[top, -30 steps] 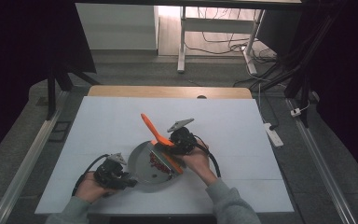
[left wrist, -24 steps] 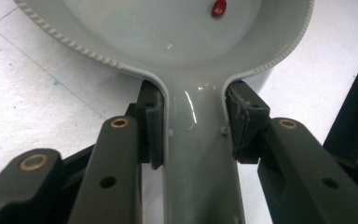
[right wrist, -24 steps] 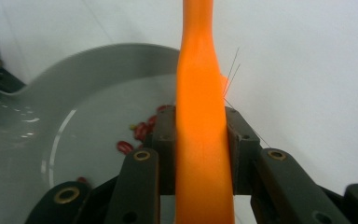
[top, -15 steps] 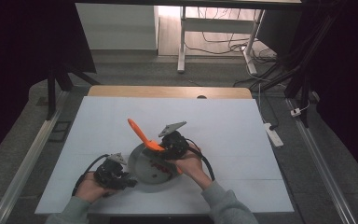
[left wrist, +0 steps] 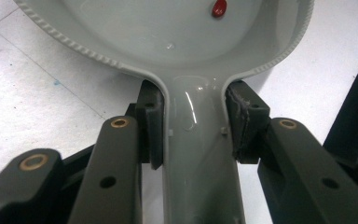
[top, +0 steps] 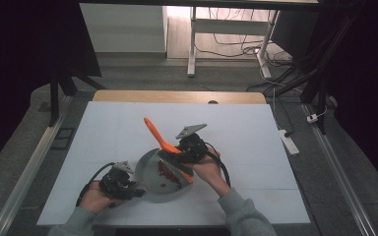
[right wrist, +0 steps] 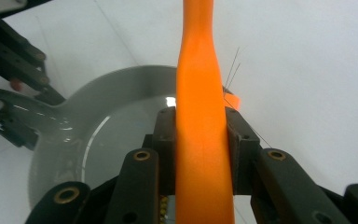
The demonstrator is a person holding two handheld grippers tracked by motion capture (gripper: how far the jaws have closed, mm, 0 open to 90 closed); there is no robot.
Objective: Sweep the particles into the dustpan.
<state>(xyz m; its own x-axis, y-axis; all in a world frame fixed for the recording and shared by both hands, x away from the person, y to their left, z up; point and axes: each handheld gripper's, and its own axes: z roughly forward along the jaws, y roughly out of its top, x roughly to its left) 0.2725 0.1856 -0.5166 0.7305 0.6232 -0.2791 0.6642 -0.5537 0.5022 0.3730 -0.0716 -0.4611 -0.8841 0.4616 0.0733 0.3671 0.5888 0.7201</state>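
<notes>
Tilted lower now, the orange spatula (top: 163, 145) stays clamped in the right gripper (top: 189, 147) over the grey pan (top: 150, 172); the left gripper (top: 120, 183) pinches the pan handle (left wrist: 200, 158) near the table's front edge.

A white table (top: 128, 132) carries a grey pan (top: 150, 184) near its front edge.

Lab or recording workspace, dim around the edges. A white-covered table (top: 256, 123) with a wooden far edge sits between metal rails (top: 344, 182) on a grey carpeted floor (top: 24, 147). Behind it: loose cables (top: 236, 42) under a white desk frame (top: 192, 44), and a power strip (top: 289, 141) beside the table.
</notes>
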